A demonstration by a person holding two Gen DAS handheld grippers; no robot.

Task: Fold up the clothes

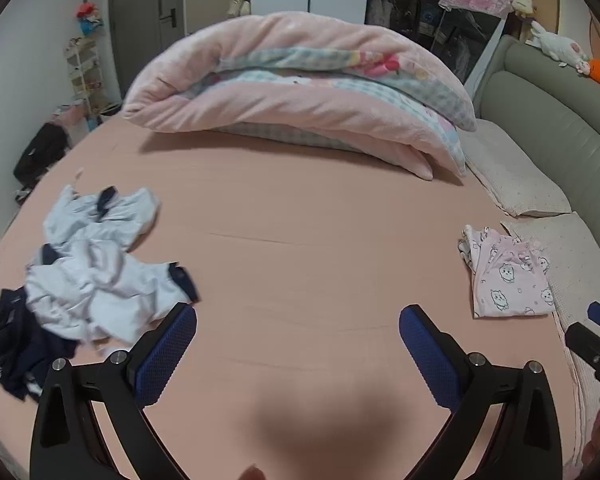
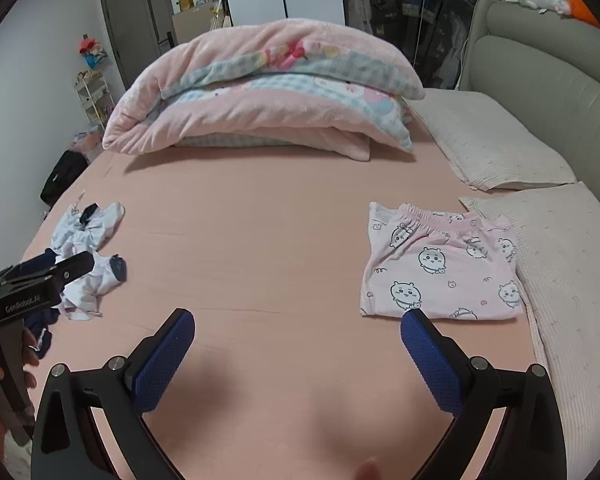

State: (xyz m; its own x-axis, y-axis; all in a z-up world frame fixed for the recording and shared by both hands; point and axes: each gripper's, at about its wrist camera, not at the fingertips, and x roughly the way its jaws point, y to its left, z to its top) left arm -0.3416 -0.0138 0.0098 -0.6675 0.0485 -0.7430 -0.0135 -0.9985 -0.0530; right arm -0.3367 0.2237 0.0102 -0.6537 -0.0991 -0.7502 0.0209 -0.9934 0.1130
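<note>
We hold both tools over the pink bed sheet [image 1: 300, 248] with nothing in them: the left gripper [image 1: 298, 340] and the right gripper [image 2: 298, 340] each stand spread wide, blue pads apart, bare sheet showing between them.

The folded pink pajamas [image 2: 440, 268], printed with little cartoon animals, lie flat and squared off just beside the pillows [image 2: 500, 152] on the right side of the bed. We judge that spot serves as the finished stack, kept out of the working middle.

The crumpled white and navy clothes [image 1: 92, 268] sit in a loose heap on the left side, well apart from the pajamas; they look like the next job. The rolled pink duvet [image 1: 300, 92] lies along the far side, leaving the centre open for spreading 1 garment flat. With both tools released, we judge the next reach goes left.
</note>
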